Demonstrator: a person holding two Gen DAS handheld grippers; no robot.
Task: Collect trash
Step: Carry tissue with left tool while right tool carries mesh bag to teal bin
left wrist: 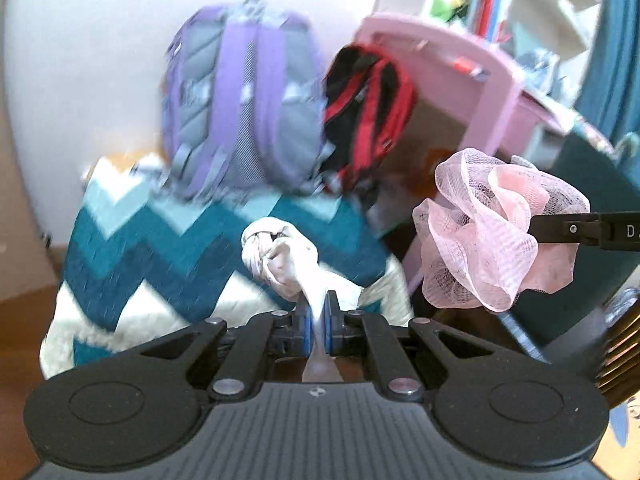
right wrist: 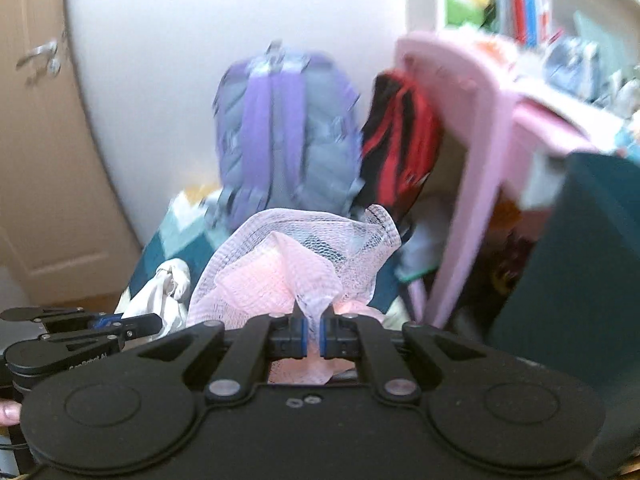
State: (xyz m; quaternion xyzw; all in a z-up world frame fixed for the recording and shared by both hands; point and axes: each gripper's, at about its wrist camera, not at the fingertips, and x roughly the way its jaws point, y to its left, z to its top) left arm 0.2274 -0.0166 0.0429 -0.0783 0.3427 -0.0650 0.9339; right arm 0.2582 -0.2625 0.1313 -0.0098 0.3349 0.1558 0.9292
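My left gripper (left wrist: 318,320) is shut on a knotted white plastic bag (left wrist: 280,256) and holds it up in front of the zigzag blanket. My right gripper (right wrist: 314,332) is shut on a pink mesh bath sponge (right wrist: 296,268), held in the air. The sponge also shows at the right of the left wrist view (left wrist: 500,232), with the right gripper's finger (left wrist: 588,230) coming in from the right edge. The left gripper (right wrist: 156,322) and the white bag (right wrist: 160,300) show at the lower left of the right wrist view.
A teal and white zigzag blanket (left wrist: 168,256) lies ahead. A purple backpack (left wrist: 244,96) and a red and black bag (left wrist: 368,108) lean at the white wall. A pink plastic chair (left wrist: 480,80) and a dark teal bin (right wrist: 580,248) stand at the right.
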